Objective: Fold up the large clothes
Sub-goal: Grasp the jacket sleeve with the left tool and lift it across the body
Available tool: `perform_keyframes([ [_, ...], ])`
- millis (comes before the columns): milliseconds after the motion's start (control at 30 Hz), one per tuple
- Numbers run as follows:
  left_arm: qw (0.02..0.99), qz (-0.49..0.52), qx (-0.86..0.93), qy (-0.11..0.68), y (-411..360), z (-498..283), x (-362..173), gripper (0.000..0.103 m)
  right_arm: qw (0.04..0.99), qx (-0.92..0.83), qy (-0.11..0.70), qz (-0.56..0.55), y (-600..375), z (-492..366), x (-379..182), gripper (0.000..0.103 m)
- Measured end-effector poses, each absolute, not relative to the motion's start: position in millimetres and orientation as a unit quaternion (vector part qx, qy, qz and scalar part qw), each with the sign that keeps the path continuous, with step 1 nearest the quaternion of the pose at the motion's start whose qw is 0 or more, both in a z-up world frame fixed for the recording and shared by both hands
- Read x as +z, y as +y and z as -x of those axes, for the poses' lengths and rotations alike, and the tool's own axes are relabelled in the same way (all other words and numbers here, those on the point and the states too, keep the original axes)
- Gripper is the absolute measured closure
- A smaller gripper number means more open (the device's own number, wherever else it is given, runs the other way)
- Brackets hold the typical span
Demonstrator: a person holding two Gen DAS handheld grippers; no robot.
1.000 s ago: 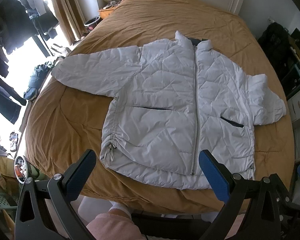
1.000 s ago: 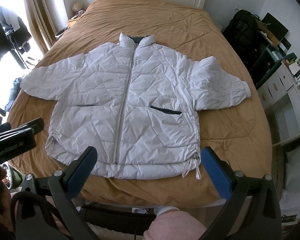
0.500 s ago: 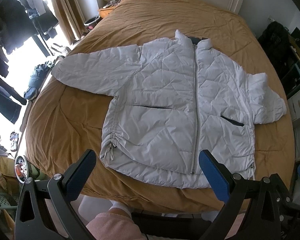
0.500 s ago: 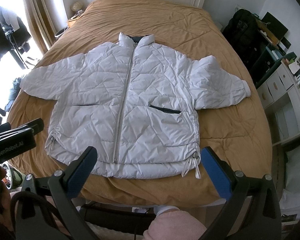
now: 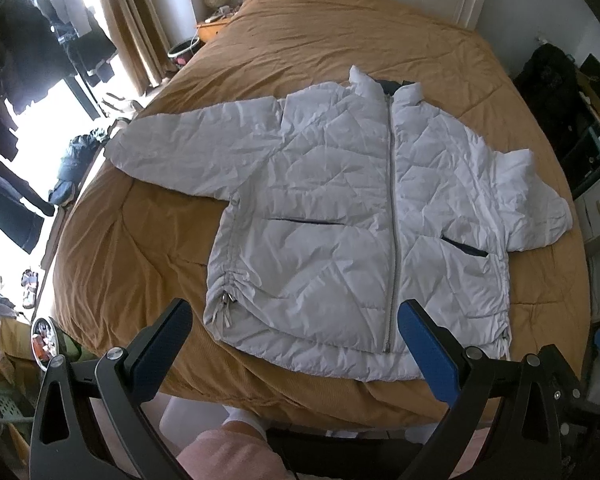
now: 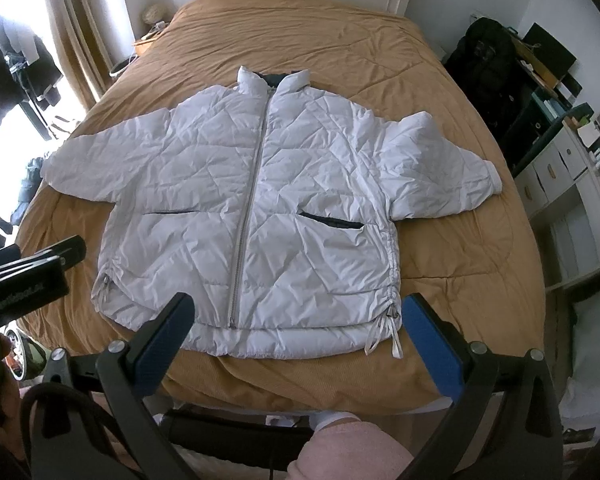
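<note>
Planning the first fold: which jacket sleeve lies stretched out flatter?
The left sleeve, toward the window, lies long and flat; the right sleeve is bunched up at the shoulder.

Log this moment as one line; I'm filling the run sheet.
stage: before first fold | jacket: flat on bed, zipped, sleeves out | left gripper: open, above hem | right gripper: open, above hem

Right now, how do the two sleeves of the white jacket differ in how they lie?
The left sleeve lies flat and stretched out toward the window side; the right sleeve looks puffier and bunched at the shoulder. The right sleeve's cuff shows as a gathered band, while the left sleeve's end looks plain. Both rest on the brown bedspread, unfolded.
</note>
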State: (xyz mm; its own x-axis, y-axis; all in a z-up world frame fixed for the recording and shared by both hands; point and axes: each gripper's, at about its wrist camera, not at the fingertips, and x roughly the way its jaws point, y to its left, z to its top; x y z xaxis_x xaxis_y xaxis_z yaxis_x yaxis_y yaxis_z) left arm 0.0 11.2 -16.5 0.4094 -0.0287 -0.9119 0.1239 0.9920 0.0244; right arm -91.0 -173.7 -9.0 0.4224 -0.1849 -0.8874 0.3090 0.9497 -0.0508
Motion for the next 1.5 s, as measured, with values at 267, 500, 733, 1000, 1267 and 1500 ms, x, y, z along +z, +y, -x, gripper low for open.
perform_keyframes([
  [267,0.841,0.026,-0.107,0.529,44,-64,2,0.001,0.843,-0.125,0.520,-0.058,-169,74,9,0.000],
  [500,0.843,0.173,0.037,0.508,219,-192,-71,0.001,0.834,-0.117,0.538,-0.037,-186,60,4,0.000],
  [733,0.781,0.322,0.126,0.521,380,-295,-199,0.001,0.826,-0.110,0.553,-0.022,-218,7,-23,0.000],
  [1000,0.767,0.422,0.093,0.475,419,-352,-279,0.002,0.815,-0.119,0.567,-0.019,-240,-43,-69,0.000],
  [1267,0.761,0.462,0.061,0.451,419,-357,-276,0.096,0.792,-0.122,0.598,-0.026,-247,-62,-127,0.000],
  [1500,0.873,0.365,-0.033,0.321,329,-324,-130,0.098,0.811,-0.124,0.568,-0.066,-260,-53,-135,0.000],
])
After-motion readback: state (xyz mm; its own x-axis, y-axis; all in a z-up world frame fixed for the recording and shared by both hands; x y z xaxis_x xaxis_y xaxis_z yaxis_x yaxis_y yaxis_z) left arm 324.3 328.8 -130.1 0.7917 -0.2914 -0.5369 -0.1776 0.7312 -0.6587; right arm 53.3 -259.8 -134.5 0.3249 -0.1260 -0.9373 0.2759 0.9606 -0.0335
